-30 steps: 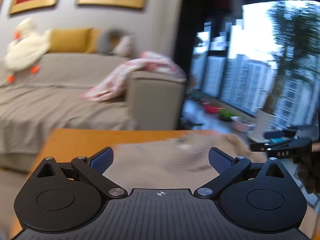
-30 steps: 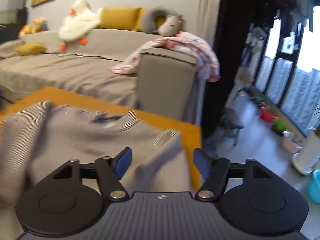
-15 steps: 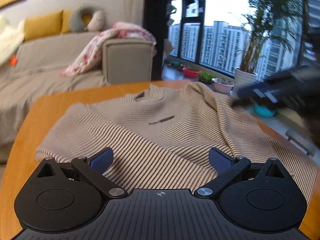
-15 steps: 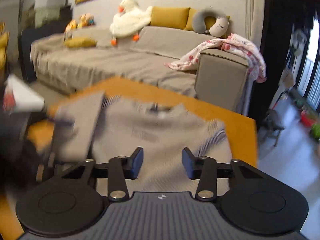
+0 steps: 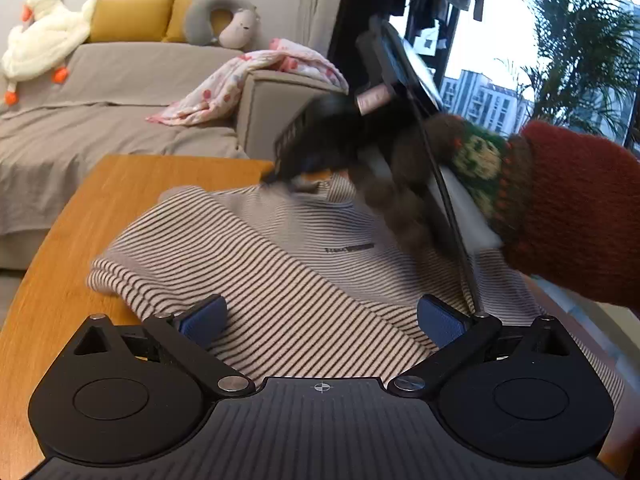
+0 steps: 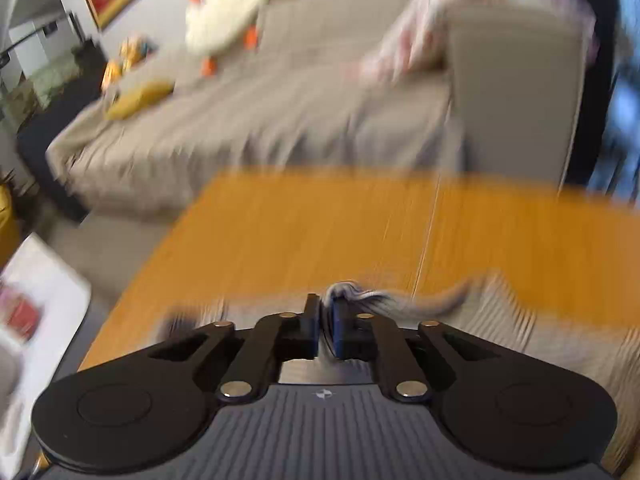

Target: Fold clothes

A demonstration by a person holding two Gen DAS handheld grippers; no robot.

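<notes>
The right gripper [image 6: 325, 326] is seen pinched nearly closed on a small bunched ridge of the striped sweater [image 5: 304, 280], grey-white cloth being squeezed up between its blue-padded fingers [image 6: 340, 330]; the rest of the garment trails off to its right, blurred. The left gripper [image 5: 320, 320] is held spread wide with nothing between its fingers, hovering just above the near part of the sweater. Ahead of it, the garment is spread front-up on the orange wooden table [image 5: 132, 184], a small dark printed line showing on the chest, the collar at the far edge, where the right gripper is seen from outside, carried by a gloved hand [image 5: 404, 184] in a red knitted sleeve [image 5: 576, 216]. One side is rolled under in a soft hump to the left. No finished flat fold is visible, so folding is judged to be underway, with most left. The knit looks soft, thin-ribbed and limp; the table is smooth and hard.
</notes>
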